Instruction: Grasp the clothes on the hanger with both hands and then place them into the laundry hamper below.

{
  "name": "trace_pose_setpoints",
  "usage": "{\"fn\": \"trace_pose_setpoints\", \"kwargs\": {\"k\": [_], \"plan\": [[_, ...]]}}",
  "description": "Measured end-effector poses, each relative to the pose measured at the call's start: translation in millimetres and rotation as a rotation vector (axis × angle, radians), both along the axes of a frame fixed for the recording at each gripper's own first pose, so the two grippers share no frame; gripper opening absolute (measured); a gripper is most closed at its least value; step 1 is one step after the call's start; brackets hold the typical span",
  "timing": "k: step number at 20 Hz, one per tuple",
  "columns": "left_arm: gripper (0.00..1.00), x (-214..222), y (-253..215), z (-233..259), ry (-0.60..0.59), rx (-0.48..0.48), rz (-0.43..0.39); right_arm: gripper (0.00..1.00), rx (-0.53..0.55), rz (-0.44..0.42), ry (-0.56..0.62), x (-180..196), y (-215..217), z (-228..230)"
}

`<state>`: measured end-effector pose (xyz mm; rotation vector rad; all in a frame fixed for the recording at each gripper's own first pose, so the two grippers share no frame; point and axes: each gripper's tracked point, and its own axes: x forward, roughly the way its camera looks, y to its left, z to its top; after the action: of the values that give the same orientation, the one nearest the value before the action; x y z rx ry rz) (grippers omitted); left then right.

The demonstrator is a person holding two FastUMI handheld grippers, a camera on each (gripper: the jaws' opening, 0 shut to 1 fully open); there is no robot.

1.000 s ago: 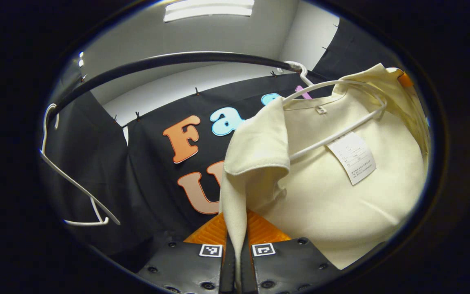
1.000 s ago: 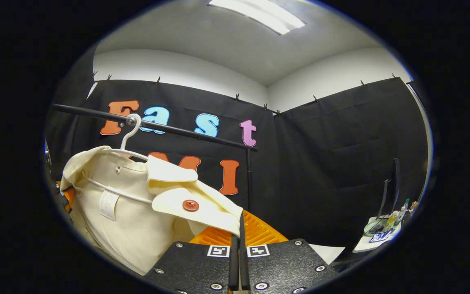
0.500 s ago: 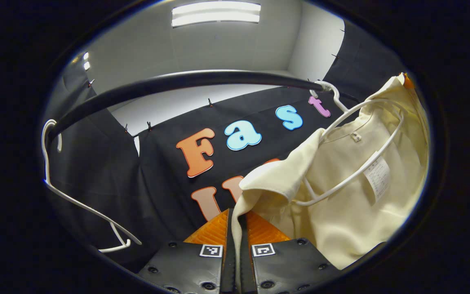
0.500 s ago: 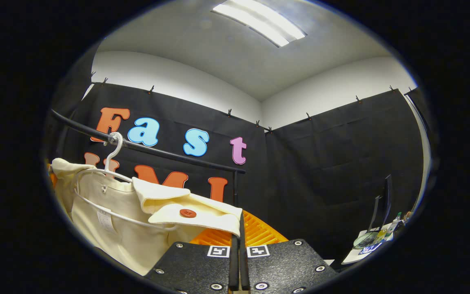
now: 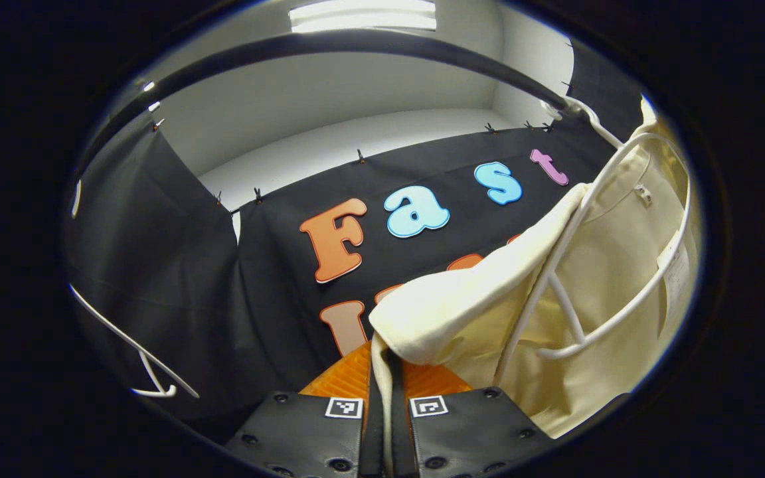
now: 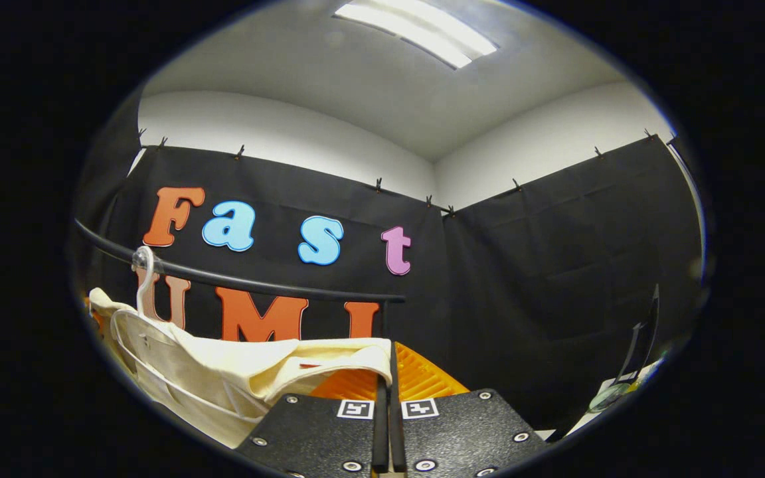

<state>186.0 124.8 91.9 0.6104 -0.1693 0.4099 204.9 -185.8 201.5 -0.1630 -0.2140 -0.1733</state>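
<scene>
Garment (image 5: 595,318), cream, is pinched at opposite edges by left gripper (image 5: 386,425) and right gripper (image 6: 388,425), just ahead of each claw, on its hanger (image 6: 147,312); removal step, I judge, next drawing it free toward the hamper

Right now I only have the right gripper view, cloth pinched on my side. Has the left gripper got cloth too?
Observer: Yes. In the left gripper view the left gripper is shut on a fold of the cream garment, with cloth running down between its fingers.
Operator: Anything else over on that side?
Observer: A second white hanger, bare, at the left edge of that view.
</scene>
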Motion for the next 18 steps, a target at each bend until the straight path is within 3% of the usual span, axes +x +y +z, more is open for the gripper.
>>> {"fn": "trace_pose_setpoints", "kwargs": {"k": [3,9,12,16,17,18], "plan": [[0.12,8,9,-14,0.014,-0.02,0.015,0.01,0.043,0.002,0.086,25,-2,-43],[0.12,1,32,-52,0.066,-0.053,0.043,0.01,0.099,0.023,0.187,25,2,-121],[0.12,0,47,-63,0.083,-0.086,0.059,0.01,0.094,0.051,0.21,13,11,-145],[0.12,-44,59,-78,0.107,-0.067,0.088,0.01,0.022,0.078,0.221,-14,28,-160],[0.08,-51,61,-78,0.111,-0.072,0.089,0.01,0.006,0.085,0.226,-23,31,-161],[0.12,-60,64,-78,0.111,-0.078,0.09,0.01,-0.002,0.097,0.228,-31,34,-160]]}}
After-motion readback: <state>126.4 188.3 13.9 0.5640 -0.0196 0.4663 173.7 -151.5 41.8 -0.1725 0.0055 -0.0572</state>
